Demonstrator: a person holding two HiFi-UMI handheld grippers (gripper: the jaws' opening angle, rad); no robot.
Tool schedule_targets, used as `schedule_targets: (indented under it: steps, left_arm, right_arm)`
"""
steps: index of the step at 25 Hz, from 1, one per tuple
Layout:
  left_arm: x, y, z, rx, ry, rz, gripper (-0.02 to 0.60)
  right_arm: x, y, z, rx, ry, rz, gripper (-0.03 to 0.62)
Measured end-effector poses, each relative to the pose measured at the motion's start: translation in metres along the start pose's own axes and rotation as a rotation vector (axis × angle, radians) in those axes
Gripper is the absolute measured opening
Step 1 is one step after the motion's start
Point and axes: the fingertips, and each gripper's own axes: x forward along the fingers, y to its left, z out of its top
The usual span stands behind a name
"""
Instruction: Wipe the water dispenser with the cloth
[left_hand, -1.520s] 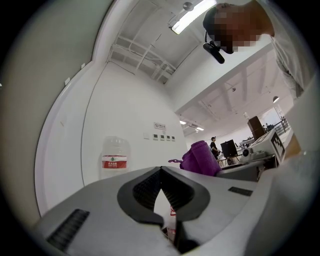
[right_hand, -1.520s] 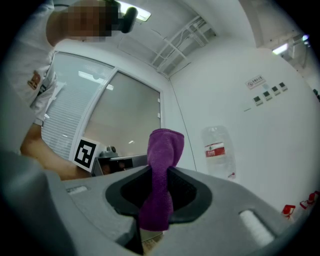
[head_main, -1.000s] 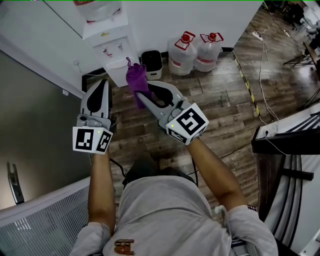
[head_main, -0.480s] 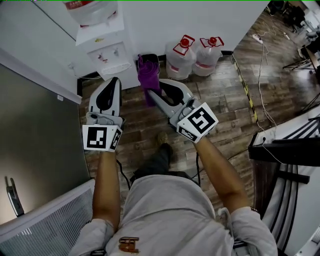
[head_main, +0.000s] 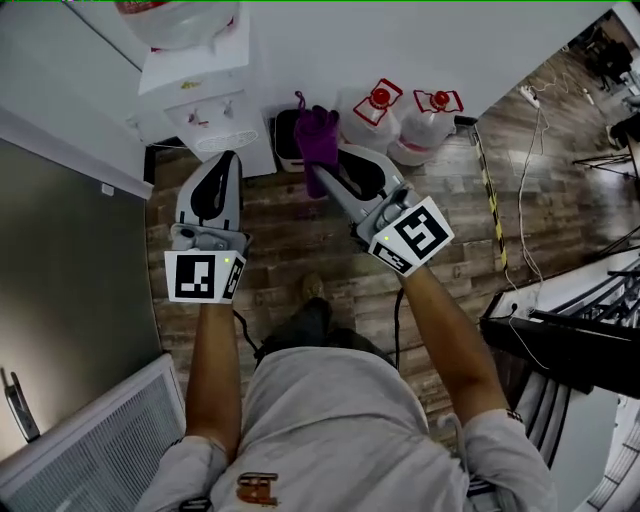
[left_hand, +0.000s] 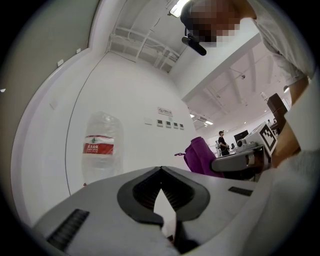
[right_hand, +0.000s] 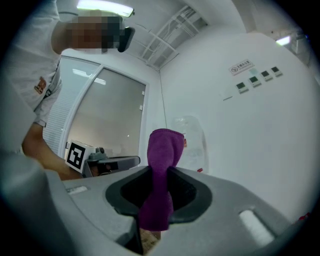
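The white water dispenser (head_main: 205, 95) stands against the wall at the upper left of the head view, with a clear bottle (head_main: 178, 18) upturned on top. My right gripper (head_main: 322, 172) is shut on a purple cloth (head_main: 318, 138), which sticks up past its tips, to the right of the dispenser and apart from it. In the right gripper view the cloth (right_hand: 162, 165) is pinched between the jaws, with the bottle (right_hand: 192, 142) behind it. My left gripper (head_main: 226, 160) is shut and holds nothing, just below the dispenser's front; its tips (left_hand: 161, 169) meet and the bottle (left_hand: 100, 150) is ahead.
Two water jugs with red caps (head_main: 372, 115) (head_main: 432, 120) and a black bin (head_main: 288, 138) stand along the wall right of the dispenser. A cable and power strip (head_main: 530, 95) lie on the wooden floor. A glass partition (head_main: 60, 250) is left, a dark desk frame (head_main: 570, 340) right.
The person has stepped toward the wall. Both grippers have moved forward and up, the right one shifting right with the cloth still in it. The dispenser now sits farther left in view.
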Motion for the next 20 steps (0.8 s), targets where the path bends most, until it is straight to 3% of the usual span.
schedule_targets:
  steps: [13, 20]
  left_arm:
    - [0.056, 0.030, -0.014, 0.029, 0.023, 0.073, -0.002]
    - [0.093, 0.044, -0.030, 0.031, 0.050, 0.170, -0.002]
  right_arm:
    - [0.049, -0.063, -0.014, 0.019, 0.004, 0.072, 0.098]
    - [0.081, -0.099, -0.027, 0.016, 0.014, 0.181, 0.098]
